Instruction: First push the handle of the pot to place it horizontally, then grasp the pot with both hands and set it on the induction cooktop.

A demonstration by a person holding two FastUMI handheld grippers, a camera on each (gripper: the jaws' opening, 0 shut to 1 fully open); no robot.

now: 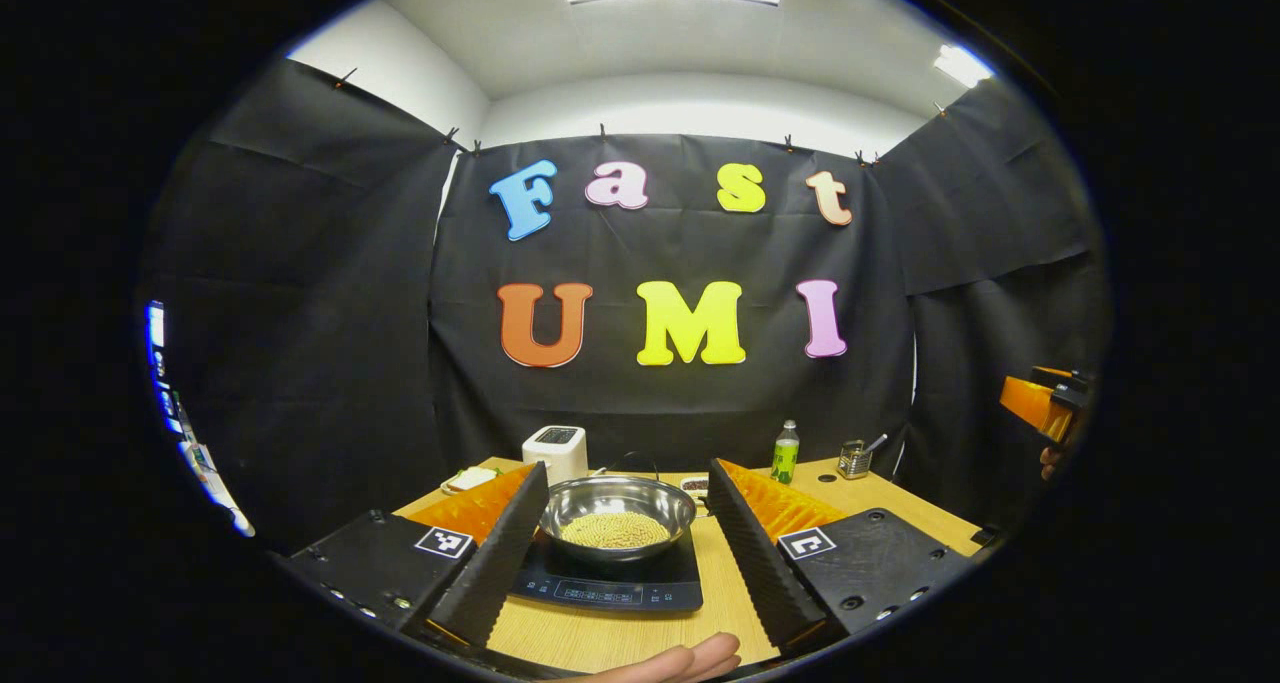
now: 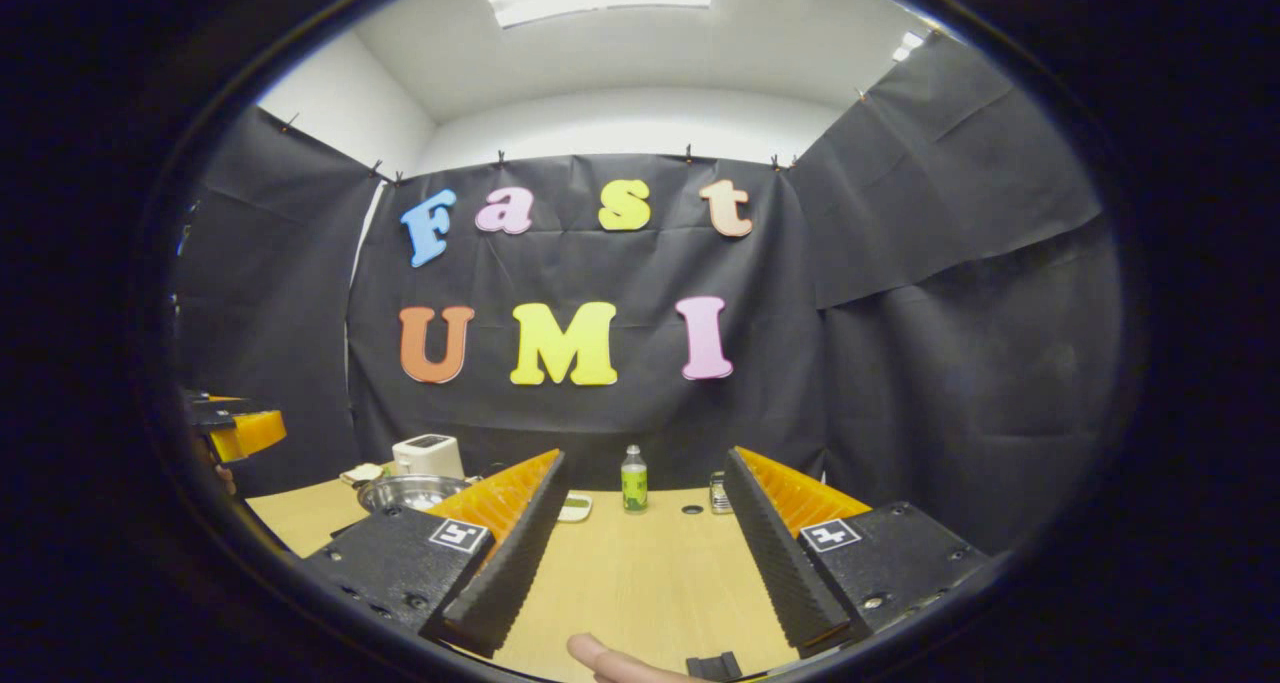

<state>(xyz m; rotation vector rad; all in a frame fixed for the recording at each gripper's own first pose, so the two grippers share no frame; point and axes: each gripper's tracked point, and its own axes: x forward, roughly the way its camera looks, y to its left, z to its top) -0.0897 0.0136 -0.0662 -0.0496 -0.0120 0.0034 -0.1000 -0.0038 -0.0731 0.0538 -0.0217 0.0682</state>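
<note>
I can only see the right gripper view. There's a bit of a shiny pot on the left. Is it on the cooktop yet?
Observer: Yes. In the left gripper view the pot sits on the black cooktop.
Operator: Is anything inside it?
Observer: Yes, small yellowish bits cover its bottom.
Operator: Is the left gripper holding it?
Observer: No. The left gripper has its jaws wide open, not clamped on the pot.

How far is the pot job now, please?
It looks finished: the pot sits on the induction cooktop. Nothing is in hand: the left tool and the right tool are both open, holding nothing. I see no step left.
</note>
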